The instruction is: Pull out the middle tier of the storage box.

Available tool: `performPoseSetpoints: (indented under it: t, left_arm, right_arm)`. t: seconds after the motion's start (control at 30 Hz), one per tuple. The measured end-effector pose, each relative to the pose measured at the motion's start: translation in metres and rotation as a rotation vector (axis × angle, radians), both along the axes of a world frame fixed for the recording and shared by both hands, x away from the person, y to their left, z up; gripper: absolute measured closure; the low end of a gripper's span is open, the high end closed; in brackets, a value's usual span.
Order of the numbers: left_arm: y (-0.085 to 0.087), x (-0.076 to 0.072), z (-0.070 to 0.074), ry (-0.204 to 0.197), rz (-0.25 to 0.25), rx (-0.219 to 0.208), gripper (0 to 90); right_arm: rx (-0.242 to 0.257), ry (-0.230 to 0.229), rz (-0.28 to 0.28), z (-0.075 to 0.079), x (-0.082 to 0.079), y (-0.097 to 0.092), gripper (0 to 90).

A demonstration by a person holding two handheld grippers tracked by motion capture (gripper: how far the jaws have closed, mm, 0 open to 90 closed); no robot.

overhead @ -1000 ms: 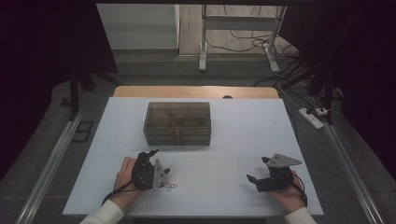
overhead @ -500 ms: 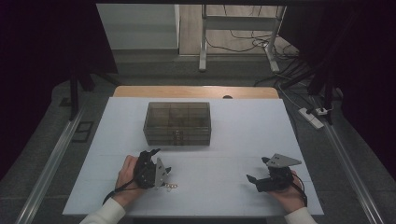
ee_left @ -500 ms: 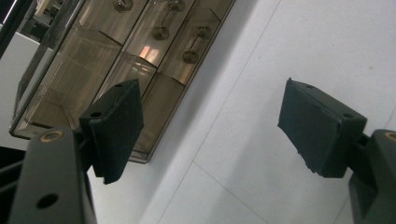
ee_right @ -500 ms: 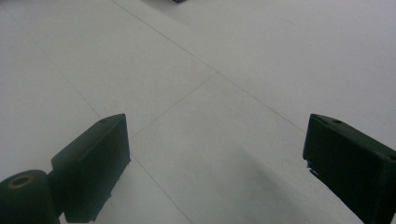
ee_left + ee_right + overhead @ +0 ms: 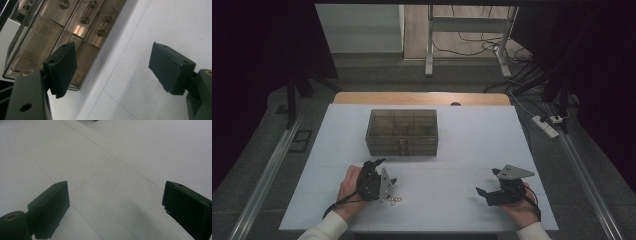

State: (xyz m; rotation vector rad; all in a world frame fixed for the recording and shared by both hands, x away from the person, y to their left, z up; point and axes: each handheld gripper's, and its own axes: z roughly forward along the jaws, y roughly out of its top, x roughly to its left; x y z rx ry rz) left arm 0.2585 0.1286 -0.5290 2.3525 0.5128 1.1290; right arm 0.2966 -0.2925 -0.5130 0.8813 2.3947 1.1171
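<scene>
Left gripper (image 5: 382,172) held low over the near-left part of the white table (image 5: 462,150), jaws spread wide with nothing between them; in the left gripper view (image 5: 112,65) only bare table surface between the two black pads. Right at its near-right side, just beside the grey plate, a small string of pale beads (image 5: 395,200) lying on the table, not held, apart from the jaws. Too small to tell more of its make.

Right gripper (image 5: 484,194) well apart to the right, near the table's front edge, jaws pointing left toward the left gripper, likewise wide open and empty (image 5: 115,207); bare white surface with faint seams ahead of it. Nothing lying in the open stretch of table between the two grippers.

Farther on, ahead of the left gripper and slightly to its right, a smoked transparent organizer box (image 5: 402,131) with small drawers on its front, each with a round knob; seen tilted in the left gripper view (image 5: 62,32), partly behind the left-hand pad. Clear table between gripper and box.

Beyond the box, the wooden far edge of the table (image 5: 422,98); past that, a metal stand (image 5: 430,45) and loose cables (image 5: 472,47) on the floor, a power strip (image 5: 546,125) off to the far right.
</scene>
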Motion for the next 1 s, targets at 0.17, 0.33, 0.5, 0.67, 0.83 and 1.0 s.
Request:
performPoseSetpoints:
  t: [0.17,0.33,0.5,0.67,0.83,1.0]
  left_arm:
    - [-0.0011,0.0010,-0.0006,0.001,-0.003,0.002,22.6]
    - [-0.0017,0.0019,-0.0010,0.003,-0.003,0.006,22.6]
    - [-0.0021,0.0024,-0.0018,0.009,-0.006,0.012,22.9]
    - [-0.0028,0.0028,-0.0033,0.015,-0.008,0.020,23.0]
    - [-0.0028,0.0028,-0.0033,0.015,-0.008,0.019,23.0]
    - [-0.0027,0.0031,-0.0032,0.015,-0.008,0.016,23.0]
  right_arm:
    - [-0.001,0.002,0.001,-0.0002,0.0000,0.0001,7.2]
    - [-0.002,0.004,-0.002,-0.0009,0.0003,0.0004,7.2]
    - [-0.002,0.007,-0.001,-0.0010,0.0003,0.0004,7.2]
    - [-0.004,0.009,0.000,-0.0013,0.0004,0.0006,7.2]
    - [-0.007,0.011,0.002,-0.0014,0.0005,0.0006,7.2]
    - [-0.012,0.014,0.005,-0.0015,0.0005,0.0009,7.2]
